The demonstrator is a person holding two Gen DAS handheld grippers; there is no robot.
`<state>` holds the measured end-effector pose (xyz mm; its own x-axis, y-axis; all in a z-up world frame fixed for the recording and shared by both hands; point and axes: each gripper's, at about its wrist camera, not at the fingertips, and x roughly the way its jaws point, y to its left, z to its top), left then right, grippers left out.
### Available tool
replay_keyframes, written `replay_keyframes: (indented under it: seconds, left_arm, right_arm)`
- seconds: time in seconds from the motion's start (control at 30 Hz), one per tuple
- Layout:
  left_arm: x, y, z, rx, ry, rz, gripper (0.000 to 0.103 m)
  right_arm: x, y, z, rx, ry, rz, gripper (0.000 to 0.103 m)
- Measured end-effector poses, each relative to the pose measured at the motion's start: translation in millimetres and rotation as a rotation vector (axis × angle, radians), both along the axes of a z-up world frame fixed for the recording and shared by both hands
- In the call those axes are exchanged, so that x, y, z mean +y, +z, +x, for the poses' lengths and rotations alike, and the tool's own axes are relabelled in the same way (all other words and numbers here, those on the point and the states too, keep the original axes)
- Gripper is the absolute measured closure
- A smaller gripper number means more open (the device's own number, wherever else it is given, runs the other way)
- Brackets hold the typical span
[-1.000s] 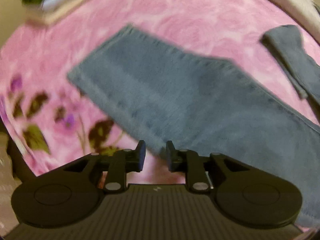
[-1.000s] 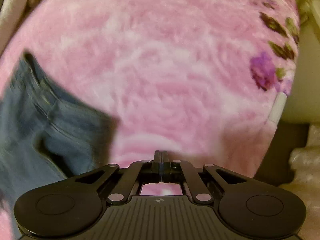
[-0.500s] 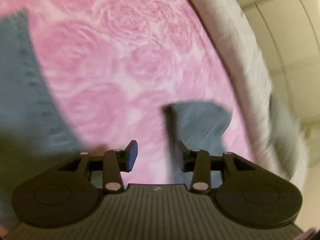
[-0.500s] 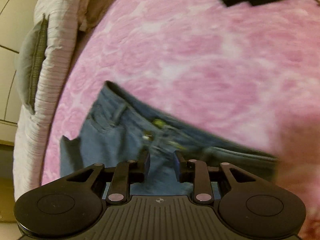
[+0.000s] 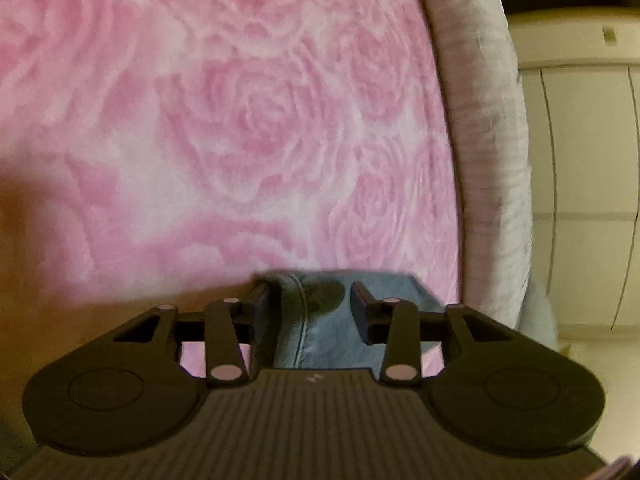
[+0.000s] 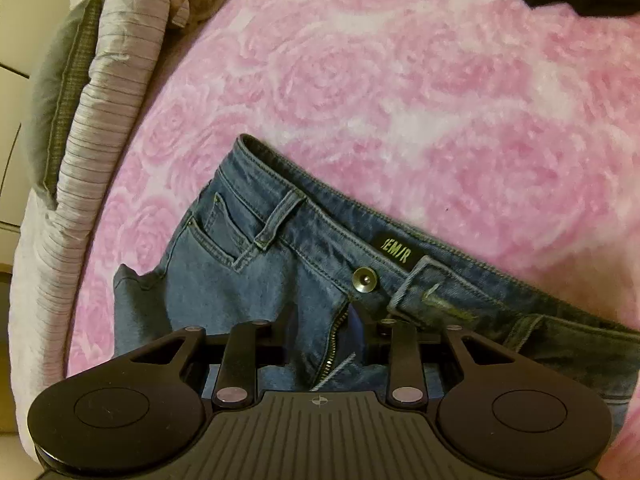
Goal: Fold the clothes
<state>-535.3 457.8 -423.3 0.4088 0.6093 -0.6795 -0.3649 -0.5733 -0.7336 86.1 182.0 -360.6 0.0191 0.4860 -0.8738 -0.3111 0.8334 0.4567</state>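
Your right gripper [image 6: 320, 332], jaws opening, straddles the jeans' [image 6: 248, 264] zipper at lower centre; your left gripper [image 5: 312, 304], closing, seems to bracket a hem unpinched.

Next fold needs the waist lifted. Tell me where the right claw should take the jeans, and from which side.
Probably the waistband beside the metal button, approached from above. The jeans lie flat on the pink blanket; the stitched band is thick and its open edge lets one finger slip underneath.

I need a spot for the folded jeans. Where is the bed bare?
Bare: the pink rose blanket beyond the jeans' waistband, and beyond the denim hem up to the grey bedding. Crowded: at both grippers, where the jeans lie.
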Motion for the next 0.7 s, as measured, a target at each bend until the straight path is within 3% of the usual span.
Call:
replay_keyframes:
  seconds: [0.03,0.17,0.27,0.3,0.4,0.43,0.5,0.53,0.57,0.63,0.7]
  left_arm:
    - [-0.1,-0.5,-0.9,-0.008,0.022,0.013,0.096]
    - [12.4,70.4,6.1,0.166,-0.055,0.309,0.1]
    - [20.0,163.7,19.1,0.409,-0.219,0.619,0.101]
    - [15.3,194.2,24.8,0.538,-0.29,0.737,0.102]
    - [-7.8,243.5,39.4,0.88,-0.525,0.945,0.1]
    - [-11.9,241.4,36.5,0.937,-0.561,0.925,0.099]
    - [-12.5,215.2,22.7,1.017,-0.594,0.775,0.089]
    - [-7.5,185.9,10.3,1.051,-0.617,0.594,0.08]
    - [-5.0,156.3,-6.5,1.049,-0.593,0.413,0.078]
    - [-0.3,97.3,-40.3,1.027,-0.534,0.053,0.086]
    - [-16.0,70.8,-67.2,0.983,-0.428,-0.092,0.086]
  right_arm:
    - [2.3,-0.6,-1.2,0.0,0.003,-0.004,0.071]
    - [11.6,-0.2,-3.0,-0.003,0.014,-0.009,0.071]
    - [19.1,2.9,-2.3,-0.007,0.019,0.0,0.071]
    - [21.5,3.9,-2.3,-0.007,0.019,0.004,0.071]
    - [27.2,5.4,-3.3,-0.001,0.019,0.017,0.071]
    - [28.7,4.6,-4.4,0.004,0.021,0.021,0.071]
    - [29.9,1.6,-7.6,0.014,0.027,0.019,0.071]
    - [29.5,-0.5,-9.7,0.019,0.031,0.013,0.07]
    - [29.1,-2.6,-11.9,0.025,0.035,0.007,0.07]
    - [28.3,-6.8,-16.2,0.035,0.042,-0.005,0.07]
    - [21.8,-7.8,-18.1,0.034,0.043,-0.014,0.07]
